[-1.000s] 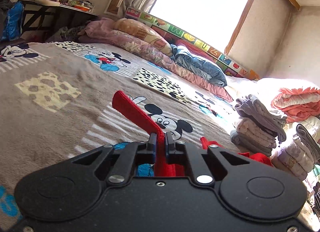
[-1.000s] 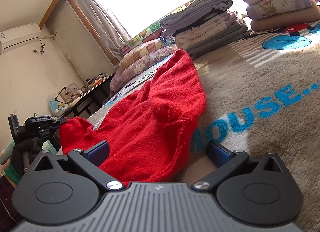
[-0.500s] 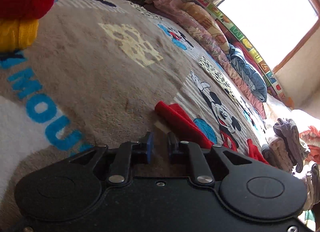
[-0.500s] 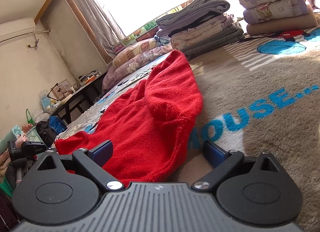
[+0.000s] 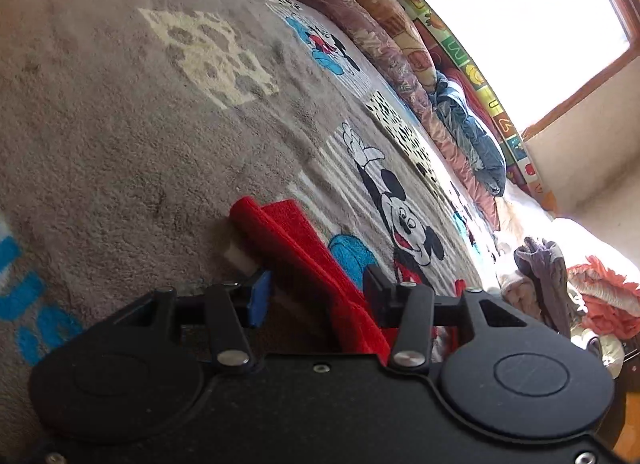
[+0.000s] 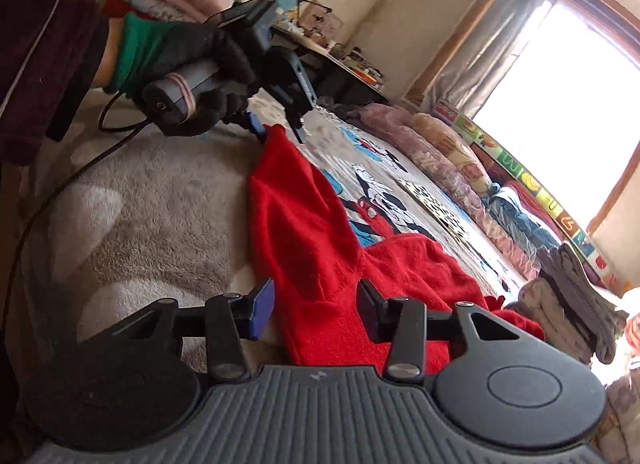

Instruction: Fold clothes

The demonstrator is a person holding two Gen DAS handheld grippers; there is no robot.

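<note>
Straddling a fuzzy red fleece garment (image 6: 320,248), the right gripper (image 6: 316,308) gapes, unclenched. Left gripper (image 5: 316,288) likewise spread over its folded strip, on plush grey cartoon blanket (image 5: 120,136).

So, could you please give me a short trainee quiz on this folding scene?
1. True or false: the right claw is shut on the red garment.
2. Which glove holds the left claw? A) dark with a green cuff B) white C) yellow
3. How many claws stand open?

Key: 1 false; 2 A; 3 two.
</note>
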